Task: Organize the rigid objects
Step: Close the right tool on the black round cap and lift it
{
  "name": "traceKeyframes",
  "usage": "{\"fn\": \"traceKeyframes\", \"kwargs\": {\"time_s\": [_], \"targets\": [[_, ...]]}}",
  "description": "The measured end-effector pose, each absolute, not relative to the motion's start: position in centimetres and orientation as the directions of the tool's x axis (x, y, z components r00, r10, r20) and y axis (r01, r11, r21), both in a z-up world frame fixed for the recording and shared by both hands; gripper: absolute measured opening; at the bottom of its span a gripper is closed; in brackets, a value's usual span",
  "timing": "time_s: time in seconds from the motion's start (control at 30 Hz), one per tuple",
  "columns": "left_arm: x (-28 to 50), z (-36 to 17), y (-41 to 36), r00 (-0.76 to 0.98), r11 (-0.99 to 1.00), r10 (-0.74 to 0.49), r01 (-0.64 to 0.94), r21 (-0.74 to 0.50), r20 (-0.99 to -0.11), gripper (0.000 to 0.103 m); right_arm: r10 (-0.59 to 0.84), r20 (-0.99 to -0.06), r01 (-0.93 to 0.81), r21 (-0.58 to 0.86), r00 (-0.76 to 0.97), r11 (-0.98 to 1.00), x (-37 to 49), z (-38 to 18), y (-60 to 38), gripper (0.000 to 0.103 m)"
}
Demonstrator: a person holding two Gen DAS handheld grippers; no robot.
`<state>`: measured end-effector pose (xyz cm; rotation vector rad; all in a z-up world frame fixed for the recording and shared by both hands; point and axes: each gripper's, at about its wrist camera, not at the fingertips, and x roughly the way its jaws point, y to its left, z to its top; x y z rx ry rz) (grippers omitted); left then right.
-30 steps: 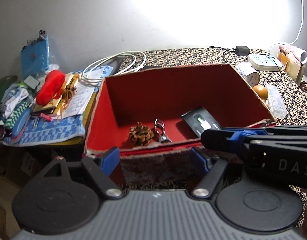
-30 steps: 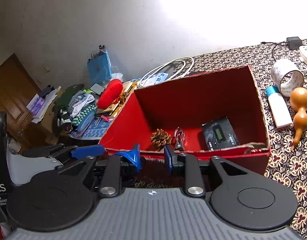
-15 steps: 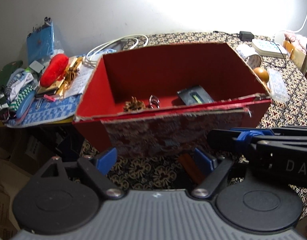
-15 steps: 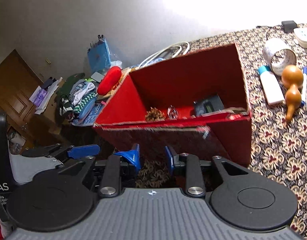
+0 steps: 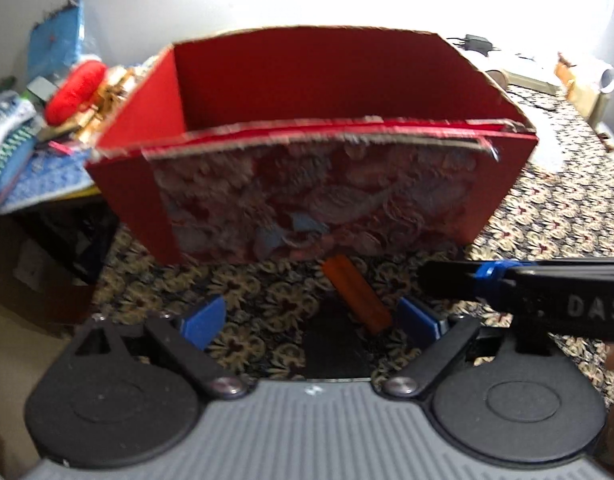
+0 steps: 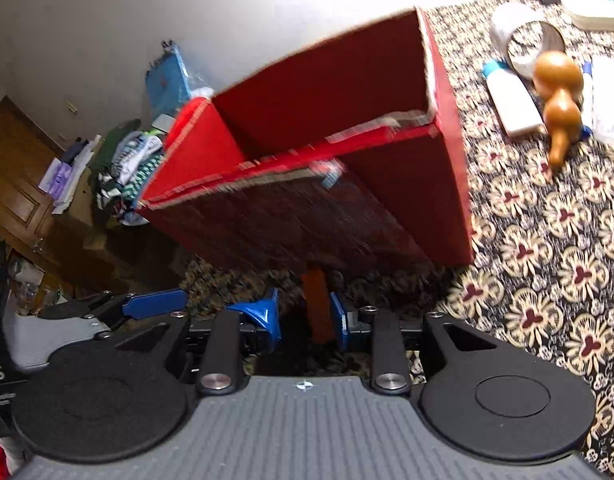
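An orange bar-shaped object (image 6: 317, 304) is seen lying on the patterned tablecloth (image 6: 547, 280) just in front of the near wall of the red box (image 5: 307, 184), framed between the narrowly spaced blue pads of the right gripper (image 6: 305, 316); whether those pads press on it cannot be told from the blurred right wrist view. The left gripper (image 5: 311, 316) is shown spread wide, its jaws opening further, with the same orange object (image 5: 357, 298) lying near its right pad, untouched. The step in hand is judged to be the pick-up of this object for the box. A clean grasp would be helped if the pads were squared to its long sides and closed near its middle, and if the box's ragged near rim were cleared before release. A gourd (image 6: 557, 96) and a white bottle (image 6: 511, 104) are left on the far right.
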<state>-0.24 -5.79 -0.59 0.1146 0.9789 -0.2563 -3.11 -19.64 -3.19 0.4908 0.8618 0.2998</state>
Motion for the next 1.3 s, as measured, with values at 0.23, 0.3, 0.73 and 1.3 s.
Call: {"fn": "traceKeyframes", "kwargs": {"time_s": [0.23, 0.3, 0.73, 1.3], "targets": [[-0.9, -2.1, -5.3, 0.516, 0.941, -0.265, 0.322, -0.102, -0.814, 0.092, 0.425, -0.692, 0.006, 0.527, 0.584, 0.85, -2.6, -5.2, -20.0, 0.012], [-0.9, -2.6, -5.2, 0.512, 0.934, -0.283, 0.34, -0.111, -0.811, 0.092, 0.42, -0.699, 0.015, 0.524, 0.578, 0.851, -2.5, -5.5, -20.0, 0.012], [-0.4, -5.7, -4.4, 0.411, 0.901, -0.343, 0.398, -0.172, -0.845, 0.062, 0.553, -0.697, -0.055, 0.598, 0.457, 0.8, -1.4, -6.8, -17.4, 0.013], [-1.1, -5.4, -4.6, 0.415, 0.867, -0.365, 0.478, -0.142, -0.833, 0.053, 0.57, -0.7, -0.043, 0.615, 0.43, 0.788, -0.7, -7.3, -16.0, 0.012]]}}
